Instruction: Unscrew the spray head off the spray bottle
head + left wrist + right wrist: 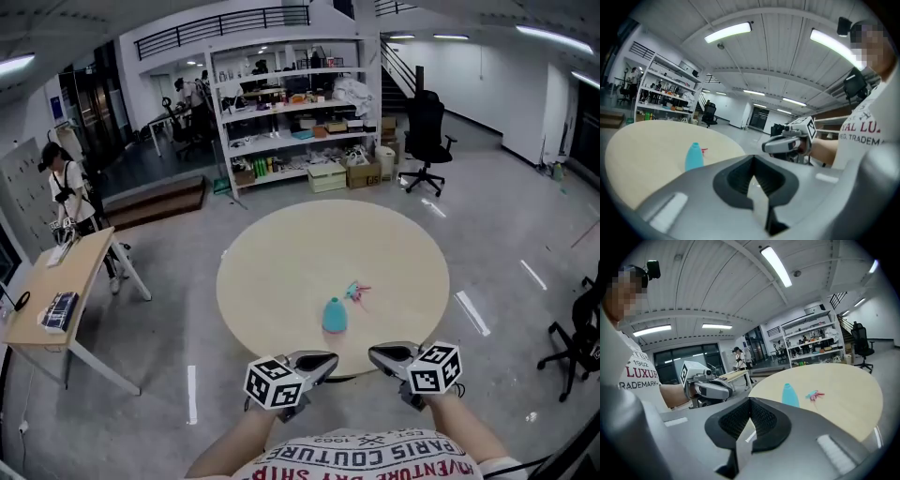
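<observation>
**Head view.** The teal spray bottle (335, 315) stands upright and headless on the round table (272, 272). Its pink-and-teal spray head (357, 292) lies just beside it, not touching. The left gripper (330, 357) and right gripper (375, 353) hover at the table's near edge, tips facing each other, each with jaws pressed together on nothing. The unscrewing appears complete. The 2 grippers are best kept clear of the bottle, which looks light and easily toppled.

Bright ceiling strip lights (727, 32), soft shadows, fisheye-bent edges, sharp focus
</observation>
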